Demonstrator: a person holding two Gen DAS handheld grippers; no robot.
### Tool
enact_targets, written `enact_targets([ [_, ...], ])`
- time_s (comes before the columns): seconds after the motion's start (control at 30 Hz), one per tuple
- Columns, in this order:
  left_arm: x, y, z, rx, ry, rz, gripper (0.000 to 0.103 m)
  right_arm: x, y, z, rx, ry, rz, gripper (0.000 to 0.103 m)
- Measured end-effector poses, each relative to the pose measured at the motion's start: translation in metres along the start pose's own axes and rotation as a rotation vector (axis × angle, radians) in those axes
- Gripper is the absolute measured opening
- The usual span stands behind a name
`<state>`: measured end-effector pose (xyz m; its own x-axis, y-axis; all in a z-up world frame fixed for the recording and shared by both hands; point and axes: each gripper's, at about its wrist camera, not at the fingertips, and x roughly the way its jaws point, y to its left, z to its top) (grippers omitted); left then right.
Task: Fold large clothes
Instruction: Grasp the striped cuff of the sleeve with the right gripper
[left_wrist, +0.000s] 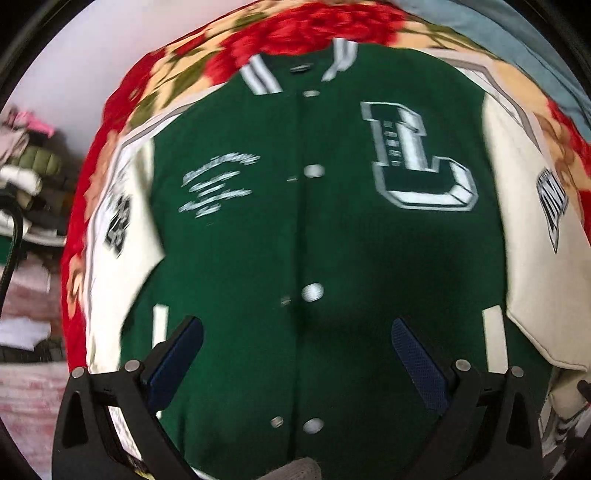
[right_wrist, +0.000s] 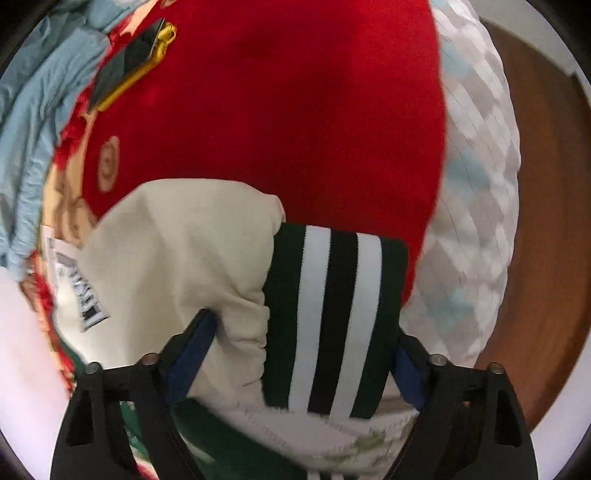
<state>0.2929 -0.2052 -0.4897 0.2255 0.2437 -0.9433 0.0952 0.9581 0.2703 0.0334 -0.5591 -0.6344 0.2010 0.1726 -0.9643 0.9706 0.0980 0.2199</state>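
Observation:
A green varsity jacket with cream sleeves, snap buttons and a large white letter L lies face up and buttoned on a red floral blanket. My left gripper is open and empty above the jacket's lower front. My right gripper is open, with its fingers on either side of the cream sleeve's end and its green-and-white striped cuff. The cuff lies between the jaws, which are not closed on it.
A pile of clothes sits left of the blanket. A light blue garment lies at the blanket's far edge. A phone in a yellow case rests on the red blanket. A white-and-blue checked pillow and wooden floor are on the right.

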Motion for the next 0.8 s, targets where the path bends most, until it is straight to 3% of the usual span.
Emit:
enact_targets([
  [0.07,-0.001,-0.016,0.003,0.034,-0.015,-0.014,0.103,-0.007,0.005,-0.006,-0.039,-0.039,-0.004,0.045],
  [0.13,-0.003,-0.029,0.008,0.069,-0.025,-0.025,0.103,-0.027,0.011,-0.005,-0.095,-0.084,-0.037,0.033],
  [0.2,-0.011,-0.041,0.013,0.099,-0.041,-0.038,0.103,-0.057,0.022,-0.001,-0.156,-0.179,-0.07,0.031],
  [0.33,-0.03,-0.062,0.023,0.133,-0.086,-0.081,0.103,-0.096,0.065,0.036,-0.278,-0.357,-0.102,0.031],
  [0.4,-0.03,-0.073,0.027,0.14,-0.085,-0.102,0.103,-0.091,0.074,0.054,-0.308,-0.358,-0.139,0.043],
  [0.43,-0.028,-0.079,0.029,0.142,-0.081,-0.107,0.103,-0.072,0.081,0.082,-0.318,-0.308,-0.181,0.056],
  [0.53,-0.019,-0.092,0.03,0.15,-0.074,-0.117,0.103,-0.068,0.065,0.094,-0.215,-0.262,-0.106,0.058],
  [0.63,-0.006,-0.101,0.026,0.159,-0.068,-0.113,0.103,-0.084,0.025,0.077,-0.148,-0.263,0.034,0.059],
  [0.73,0.017,-0.107,0.021,0.177,-0.036,-0.099,0.103,-0.069,-0.007,0.06,-0.064,-0.155,0.17,0.065],
  [0.8,0.03,-0.108,0.018,0.184,-0.011,-0.082,0.103,-0.052,-0.014,0.051,-0.04,-0.11,0.155,0.065],
])
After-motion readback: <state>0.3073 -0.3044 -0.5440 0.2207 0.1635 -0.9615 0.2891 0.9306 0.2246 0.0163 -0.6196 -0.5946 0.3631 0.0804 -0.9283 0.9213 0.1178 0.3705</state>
